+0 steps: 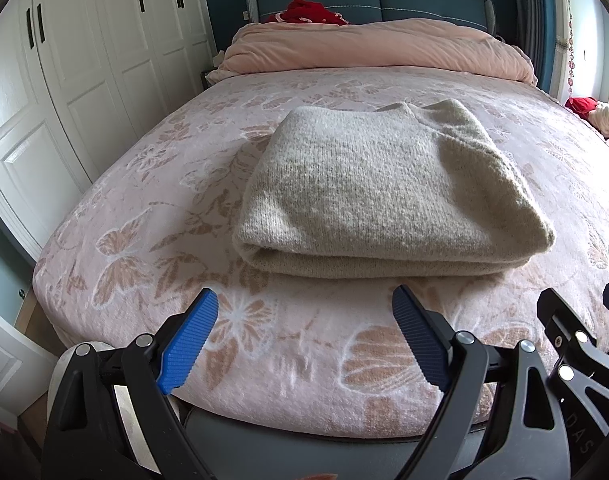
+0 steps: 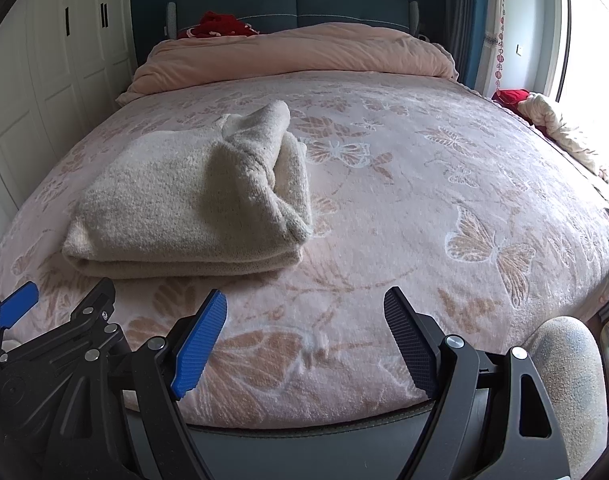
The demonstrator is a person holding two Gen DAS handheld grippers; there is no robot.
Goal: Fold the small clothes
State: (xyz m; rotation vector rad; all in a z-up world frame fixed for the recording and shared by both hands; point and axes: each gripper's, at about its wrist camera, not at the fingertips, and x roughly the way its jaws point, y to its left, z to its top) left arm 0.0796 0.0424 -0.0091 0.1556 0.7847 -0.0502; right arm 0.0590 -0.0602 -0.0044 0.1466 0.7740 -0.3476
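Sweater [image 1: 368,196] lies folded into a thick beige bundle at the centre of the left view and left of centre in the right view, resting on the pink bedspread [image 1: 152,208]. Folding looks essentially done; one lumpy end sticks up at the bundle's right in the right view and may want tucking. Left gripper [image 1: 304,336] and right gripper [image 2: 304,336] both stand wide apart, holding nothing, low in their frames, short of the bundle.

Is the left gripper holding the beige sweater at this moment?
No. The left gripper stands open over bare bedspread, and the folded beige sweater lies beyond its fingers, untouched.
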